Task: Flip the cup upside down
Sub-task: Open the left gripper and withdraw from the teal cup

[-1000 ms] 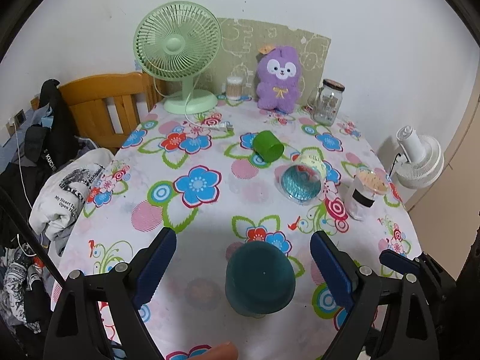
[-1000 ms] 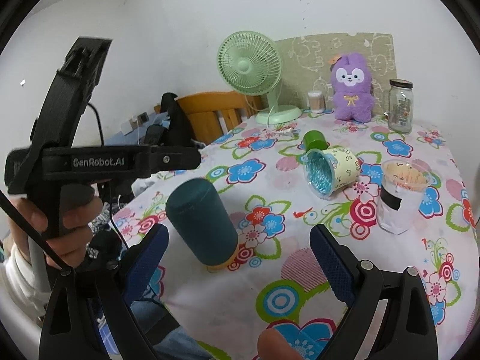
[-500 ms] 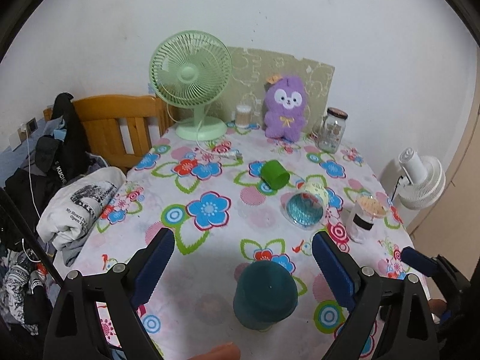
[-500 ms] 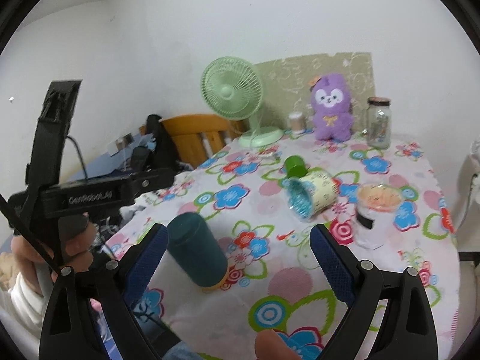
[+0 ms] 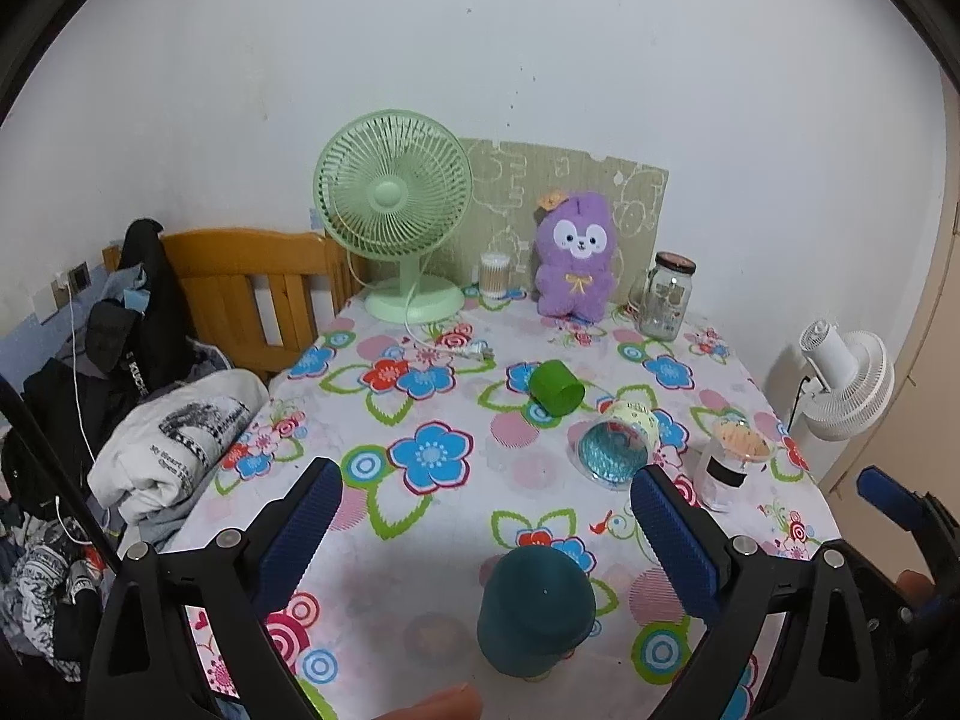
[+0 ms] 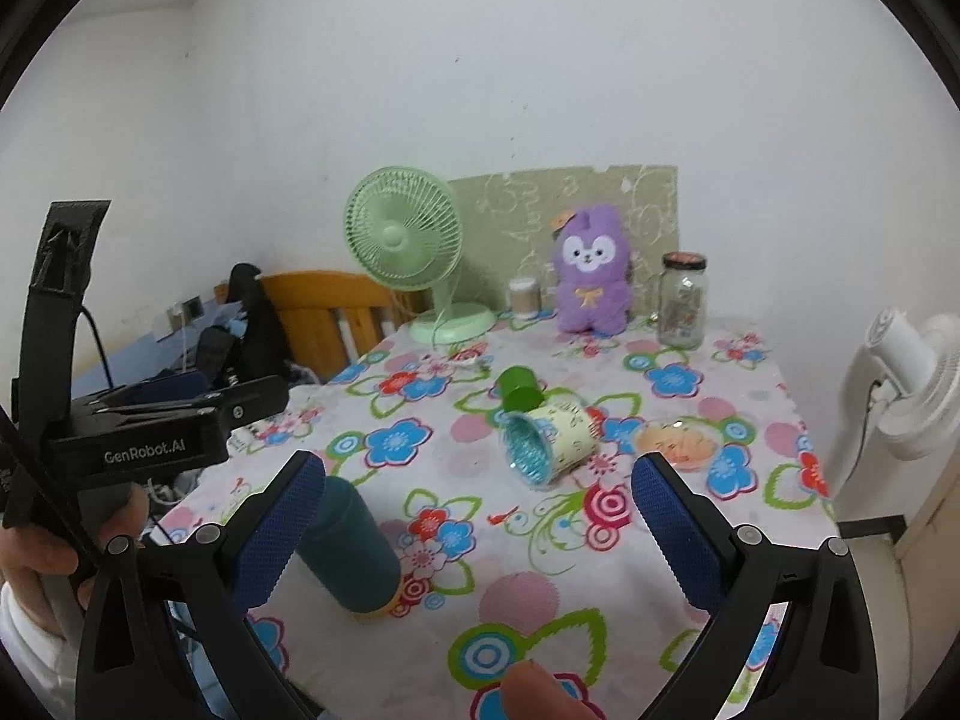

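A dark teal cup (image 5: 536, 617) stands upside down on the floral tablecloth (image 5: 432, 420), near the table's front edge. It also shows in the right wrist view (image 6: 351, 549), partly behind the right gripper's left finger. My left gripper (image 5: 486, 531) is open and empty, held above and behind the cup. My right gripper (image 6: 480, 525) is open and empty, to the right of the cup. The left gripper's body (image 6: 156, 432) shows in the right wrist view.
A pale yellow cup (image 5: 618, 438) lies on its side mid-table, with a small green cup (image 5: 555, 387) behind it. A clear cup with a dark band (image 5: 729, 468) stands at the right. A green fan (image 5: 399, 204), purple plush (image 5: 576, 264) and glass jar (image 5: 666, 294) line the back. Clothes (image 5: 174, 438) pile at the left.
Both grippers have pulled back and up from the table, so the teal cup and the other objects look smaller and farther away. The cup has stayed upside down.
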Available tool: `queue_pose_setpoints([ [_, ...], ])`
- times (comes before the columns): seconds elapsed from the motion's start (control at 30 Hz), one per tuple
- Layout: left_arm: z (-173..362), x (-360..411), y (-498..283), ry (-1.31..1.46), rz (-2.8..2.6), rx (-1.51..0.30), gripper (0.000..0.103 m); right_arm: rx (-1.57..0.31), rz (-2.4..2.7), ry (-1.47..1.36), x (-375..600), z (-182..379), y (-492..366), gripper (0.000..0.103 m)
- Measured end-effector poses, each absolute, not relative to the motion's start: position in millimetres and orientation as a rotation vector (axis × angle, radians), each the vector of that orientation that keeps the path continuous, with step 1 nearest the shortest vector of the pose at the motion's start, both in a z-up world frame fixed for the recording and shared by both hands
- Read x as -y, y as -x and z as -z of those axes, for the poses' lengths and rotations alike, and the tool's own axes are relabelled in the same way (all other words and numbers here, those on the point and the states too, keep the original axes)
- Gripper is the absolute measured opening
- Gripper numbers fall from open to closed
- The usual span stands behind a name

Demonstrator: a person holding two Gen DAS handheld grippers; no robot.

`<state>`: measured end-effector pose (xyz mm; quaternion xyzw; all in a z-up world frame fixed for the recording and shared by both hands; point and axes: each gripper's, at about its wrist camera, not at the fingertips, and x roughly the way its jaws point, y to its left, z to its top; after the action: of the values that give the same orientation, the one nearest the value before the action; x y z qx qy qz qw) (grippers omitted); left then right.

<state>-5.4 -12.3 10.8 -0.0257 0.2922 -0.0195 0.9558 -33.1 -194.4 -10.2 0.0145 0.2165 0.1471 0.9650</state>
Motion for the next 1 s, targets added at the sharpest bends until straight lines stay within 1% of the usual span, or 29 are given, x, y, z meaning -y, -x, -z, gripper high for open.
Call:
queue_pose_setpoints([
  [0.57,-27.8,12.8,28.8,0.034,0.039,-0.467,0.103,-0.330,-0.240,0.009,186.3,-14.4,62.1,0.103],
  [1.0,-24.0,20.5,35.7,0.001,0.059,-0.468,0.103,-0.358,-0.241,-0.010,187.4,-8.5,58.4,0.103],
])
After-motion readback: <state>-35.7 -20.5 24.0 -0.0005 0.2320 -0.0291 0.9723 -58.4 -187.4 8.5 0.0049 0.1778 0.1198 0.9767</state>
